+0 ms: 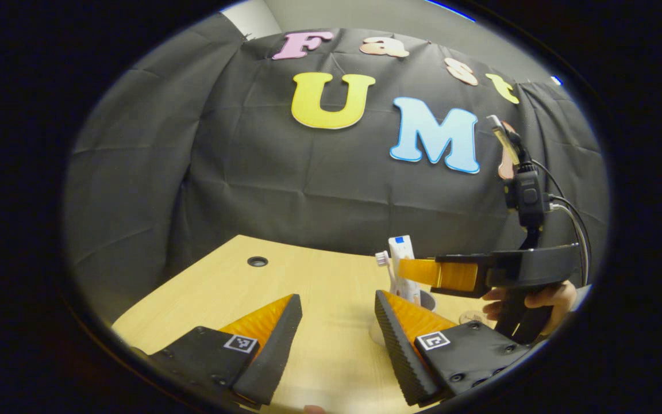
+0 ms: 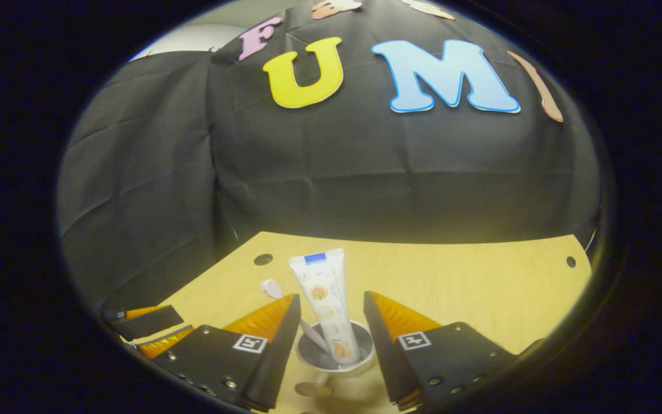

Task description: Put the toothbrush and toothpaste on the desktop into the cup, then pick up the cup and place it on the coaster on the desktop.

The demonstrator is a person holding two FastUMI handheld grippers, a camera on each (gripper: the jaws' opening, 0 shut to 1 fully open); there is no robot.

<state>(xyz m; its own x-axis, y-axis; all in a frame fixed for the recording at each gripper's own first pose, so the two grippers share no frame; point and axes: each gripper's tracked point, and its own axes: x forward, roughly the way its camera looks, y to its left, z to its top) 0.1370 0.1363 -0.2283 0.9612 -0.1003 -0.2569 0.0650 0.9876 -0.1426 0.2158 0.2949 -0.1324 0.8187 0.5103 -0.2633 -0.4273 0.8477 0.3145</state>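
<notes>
A white cup [image 2: 335, 363] stands on the wooden desktop [image 2: 480, 287]. A white toothpaste tube [image 2: 325, 299] stands upright in it, with a toothbrush [image 2: 271, 288] leaning beside it, head up. My right gripper [image 2: 332, 307] is open, with the tube between its fingers and untouched. In the left gripper view that gripper [image 1: 417, 271] hovers just above the cup [image 1: 428, 299], in front of the toothpaste [image 1: 403, 256] and toothbrush [image 1: 383, 259]. My left gripper [image 1: 338, 307] is open over bare wood, left of the cup. A small round coaster [image 1: 472, 316] lies beside the cup.
A hand [image 1: 538, 299] holds the right gripper's handle, with cables trailing behind it. The left gripper [image 2: 164, 330] shows low at the left of the right gripper view. Round holes [image 2: 262, 259] [image 2: 566, 261] sit near the desktop's back edge, close to the black cloth wall.
</notes>
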